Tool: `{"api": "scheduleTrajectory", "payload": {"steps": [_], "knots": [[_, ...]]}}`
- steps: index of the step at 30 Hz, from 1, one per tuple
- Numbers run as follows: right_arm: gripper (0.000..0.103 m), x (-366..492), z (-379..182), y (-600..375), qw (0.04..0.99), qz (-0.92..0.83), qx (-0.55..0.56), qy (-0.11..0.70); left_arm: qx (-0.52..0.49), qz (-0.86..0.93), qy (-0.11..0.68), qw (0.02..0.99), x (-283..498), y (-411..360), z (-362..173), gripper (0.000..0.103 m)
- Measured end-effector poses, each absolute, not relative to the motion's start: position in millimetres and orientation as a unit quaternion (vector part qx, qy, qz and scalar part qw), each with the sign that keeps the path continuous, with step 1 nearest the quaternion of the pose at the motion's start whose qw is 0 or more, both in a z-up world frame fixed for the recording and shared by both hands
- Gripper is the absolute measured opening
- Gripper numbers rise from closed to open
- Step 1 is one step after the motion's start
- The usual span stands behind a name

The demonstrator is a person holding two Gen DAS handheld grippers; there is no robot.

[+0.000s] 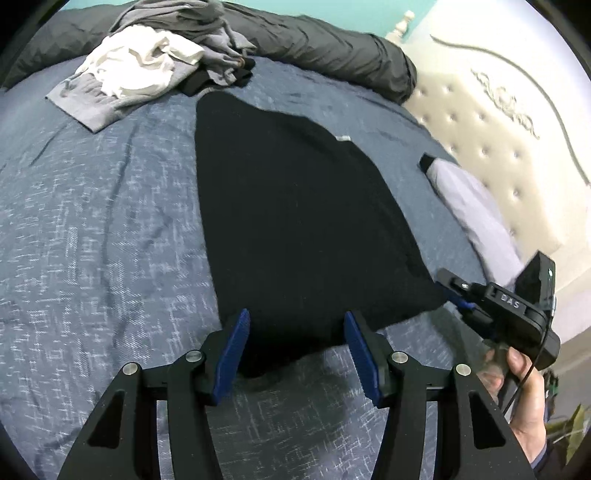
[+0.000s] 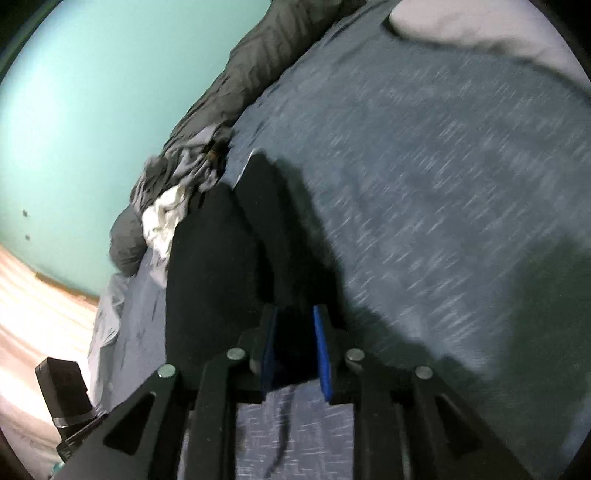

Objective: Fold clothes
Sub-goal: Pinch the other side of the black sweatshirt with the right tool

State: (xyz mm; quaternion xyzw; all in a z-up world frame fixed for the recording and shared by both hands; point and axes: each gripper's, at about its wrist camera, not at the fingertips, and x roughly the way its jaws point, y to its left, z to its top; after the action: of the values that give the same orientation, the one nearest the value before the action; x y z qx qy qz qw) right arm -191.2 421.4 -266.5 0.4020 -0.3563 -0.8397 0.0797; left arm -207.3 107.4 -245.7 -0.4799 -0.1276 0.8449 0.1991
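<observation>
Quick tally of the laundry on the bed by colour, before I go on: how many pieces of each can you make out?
Black: 2, the spread black garment and a small black piece at the pile's edge.
White: 1, the white garment.
Grey: at least 2, the flat grey garment and the crumpled grey clothes; the heap hides any more.
Total: at least 5.

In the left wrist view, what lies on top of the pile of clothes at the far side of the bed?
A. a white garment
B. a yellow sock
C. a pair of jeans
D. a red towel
A: a crumpled white garment sits on the grey clothes there.
</observation>
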Motion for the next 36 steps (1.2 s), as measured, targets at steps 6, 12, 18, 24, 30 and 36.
{"api": "scheduleTrajectory", "payload": {"steps": [6, 12, 18, 24, 30, 36], "knots": [[0.045, -215.9, -239.2, 441.9, 0.084, -0.857, 0.383, -0.334, -0.472, 0.846, -0.157, 0.189, -225.4, 79.9, -244.9, 0.058], [0.046, -290.1, -227.1, 423.0, 0.133, -0.866, 0.415, -0.247, -0.473, 0.844, -0.154, 0.200, -237.0, 77.4, -251.0, 0.058], [0.046, -366.4, -230.8, 394.3, 0.153, -0.862, 0.452, -0.173, -0.470, 0.842, -0.157, 0.215, -242.1, 76.7, -255.9, 0.058], [0.046, -410.7, -242.3, 380.4, 0.132, -0.863, 0.463, -0.153, -0.474, 0.835, -0.164, 0.228, -246.0, 76.5, -266.3, 0.058], [0.031, -426.3, -250.3, 367.1, 0.137, -0.869, 0.463, -0.110, -0.477, 0.831, -0.165, 0.235, -247.4, 74.7, -273.7, 0.059], [0.004, -423.7, -234.5, 354.1, 0.158, -0.886, 0.430, -0.069, -0.479, 0.829, -0.169, 0.234, -247.9, 75.1, -279.3, 0.063]]}}
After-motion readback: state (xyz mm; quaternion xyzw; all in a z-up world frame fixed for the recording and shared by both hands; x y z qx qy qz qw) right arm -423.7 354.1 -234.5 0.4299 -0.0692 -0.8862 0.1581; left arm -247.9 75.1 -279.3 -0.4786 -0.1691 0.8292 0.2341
